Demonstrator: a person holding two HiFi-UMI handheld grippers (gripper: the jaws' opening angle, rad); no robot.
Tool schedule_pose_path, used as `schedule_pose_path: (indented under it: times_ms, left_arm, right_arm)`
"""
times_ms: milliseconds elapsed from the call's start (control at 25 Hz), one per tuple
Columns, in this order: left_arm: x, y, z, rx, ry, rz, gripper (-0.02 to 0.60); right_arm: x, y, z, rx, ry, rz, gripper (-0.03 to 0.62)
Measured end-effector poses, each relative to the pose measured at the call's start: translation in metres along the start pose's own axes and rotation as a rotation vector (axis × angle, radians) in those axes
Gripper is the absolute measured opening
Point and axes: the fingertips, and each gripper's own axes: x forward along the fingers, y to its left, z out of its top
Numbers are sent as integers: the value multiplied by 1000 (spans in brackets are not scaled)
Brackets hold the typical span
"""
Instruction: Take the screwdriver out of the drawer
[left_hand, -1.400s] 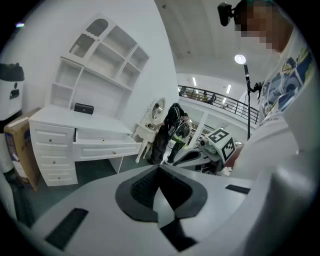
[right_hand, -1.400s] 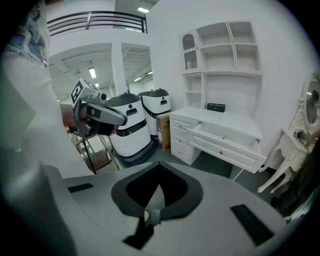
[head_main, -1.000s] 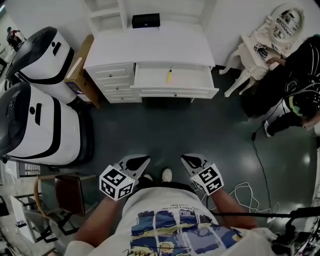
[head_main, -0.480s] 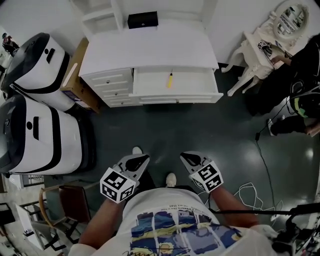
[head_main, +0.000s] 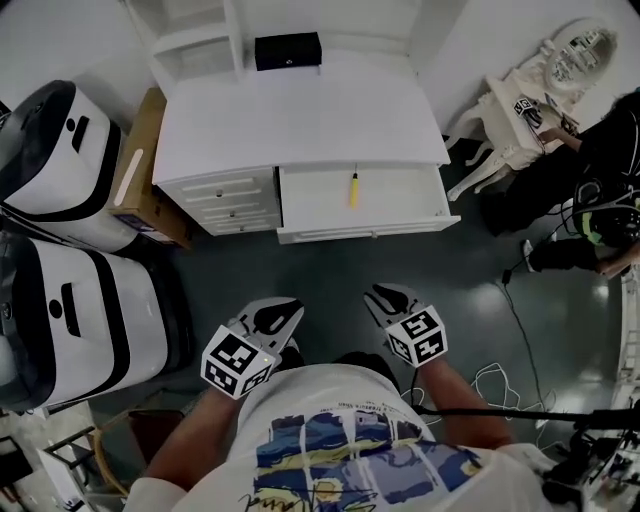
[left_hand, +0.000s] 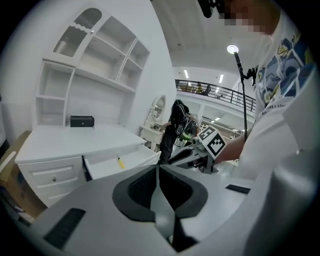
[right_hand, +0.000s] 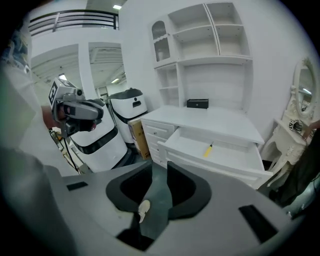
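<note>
A yellow screwdriver (head_main: 353, 189) lies in the open white drawer (head_main: 405, 200) of the desk, also seen as the screwdriver (right_hand: 208, 149) in the right gripper view and the screwdriver (left_hand: 120, 162) in the left gripper view. Both grippers hover over the dark floor, well short of the drawer. My left gripper (head_main: 277, 317) has its jaws together and empty, tips (left_hand: 158, 169) meeting. My right gripper (head_main: 386, 301) is opening, with a narrow gap (right_hand: 160, 167) between the jaws and nothing in it.
Two big white-and-black machines (head_main: 60, 140) (head_main: 75, 310) and a cardboard box (head_main: 140, 180) stand left of the desk. A black box (head_main: 287, 50) sits on the desk top. At the right are an ornate white dressing table (head_main: 525, 100), a person in black (head_main: 610, 150) and floor cables (head_main: 505, 385).
The desk and open drawer have come nearer and sit lower in the head view. Both grippers were carried forward toward it.
</note>
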Motion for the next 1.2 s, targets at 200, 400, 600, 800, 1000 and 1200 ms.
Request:
schedule_pose_path:
  times_ms: [200, 400, 600, 800, 1000, 1200]
  left_arm:
    - [-18, 49, -2, 4, 25, -9, 15]
    - [-18, 79, 6, -34, 7, 25, 15]
    - [-8, 106, 28, -64, 0, 100, 15]
    - [7, 131, 53, -98, 5, 185, 15]
    - [27, 152, 73, -122, 35, 254, 15]
    - [39, 164, 87, -145, 62, 315, 15]
  right_arm:
    - [45, -26, 28, 22, 16, -74, 110]
    - [82, -69, 48, 22, 44, -109, 110]
    - [135, -130, 61, 38, 98, -109, 112]
    - [192, -187, 57, 84, 185, -94, 133]
    - [240, -227, 53, 111, 270, -81, 169]
    - [282, -256, 29, 142, 373, -85, 195]
